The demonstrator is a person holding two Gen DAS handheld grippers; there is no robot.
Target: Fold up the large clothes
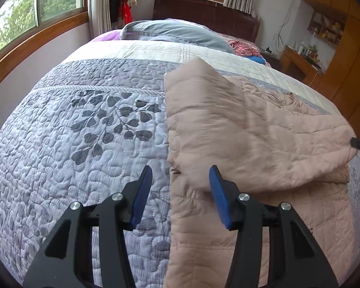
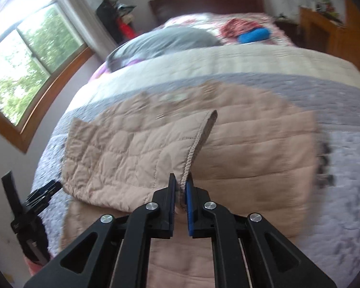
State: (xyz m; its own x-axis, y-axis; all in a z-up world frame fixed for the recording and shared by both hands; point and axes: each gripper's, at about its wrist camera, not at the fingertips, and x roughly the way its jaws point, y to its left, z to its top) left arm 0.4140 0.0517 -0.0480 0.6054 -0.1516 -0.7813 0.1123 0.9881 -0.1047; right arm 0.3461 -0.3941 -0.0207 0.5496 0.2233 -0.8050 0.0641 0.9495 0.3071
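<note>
A pale pink quilted jacket (image 1: 240, 124) lies on the bed's grey-lilac leaf-patterned quilt (image 1: 72, 132). My left gripper (image 1: 181, 170) is open above the jacket's left edge; the fabric lies below its blue pads (image 1: 141, 192), not pinched. In the right wrist view, my right gripper (image 2: 181, 180) is shut on the elastic cuff (image 2: 199, 141) of a jacket sleeve (image 2: 132, 148). The sleeve is lifted across the jacket's body (image 2: 252, 148). That view is blurred by motion. The right gripper's tip shows at the far right edge (image 1: 357, 142) of the left wrist view.
A grey pillow (image 1: 175, 33) and a dark headboard (image 1: 204, 12) are at the far end of the bed. A blue item (image 2: 253, 36) lies near the pillows. Windows (image 1: 24, 12) line the left wall; a wooden desk (image 1: 300, 60) and cabinets stand at the right.
</note>
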